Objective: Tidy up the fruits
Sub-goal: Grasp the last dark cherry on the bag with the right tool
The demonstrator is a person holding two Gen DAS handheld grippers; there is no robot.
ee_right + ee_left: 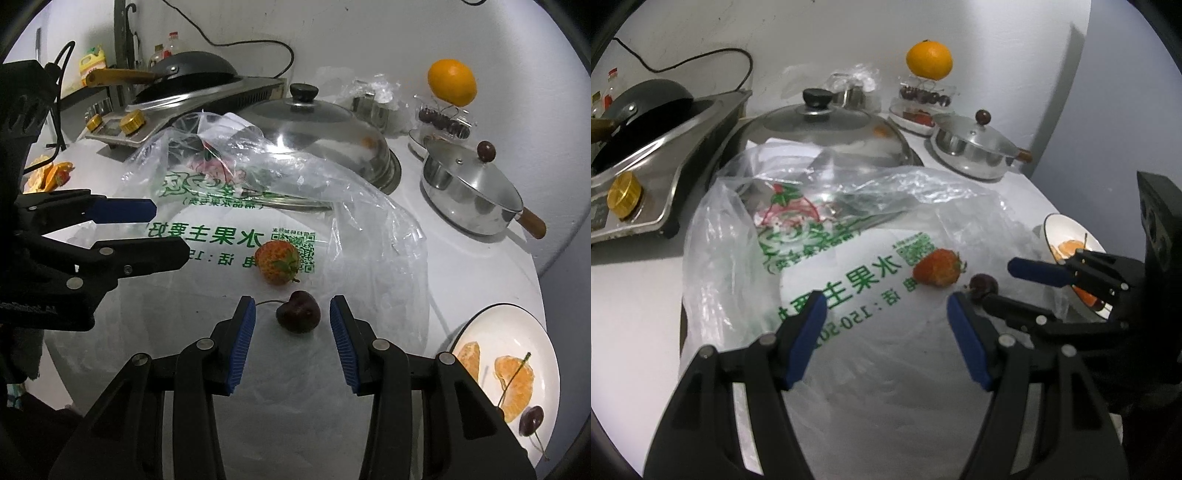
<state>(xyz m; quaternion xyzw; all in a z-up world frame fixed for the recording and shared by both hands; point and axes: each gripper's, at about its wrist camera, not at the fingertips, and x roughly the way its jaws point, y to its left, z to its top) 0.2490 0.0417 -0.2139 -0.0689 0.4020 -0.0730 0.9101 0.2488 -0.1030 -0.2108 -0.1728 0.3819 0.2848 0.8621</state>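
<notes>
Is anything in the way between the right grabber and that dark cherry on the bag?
Nothing visible. The cherry lies bare on the plastic bag, just ahead of the open right gripper. The strawberry sits farther back.

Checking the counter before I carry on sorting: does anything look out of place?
Yes. A strawberry and a cherry lie loose on the crumpled plastic bag, not on the plate with the orange segments. Orange peel sits bare on the counter at far left.

plastic bag (229,236) printed green "水果主要好", a QR code
</notes>
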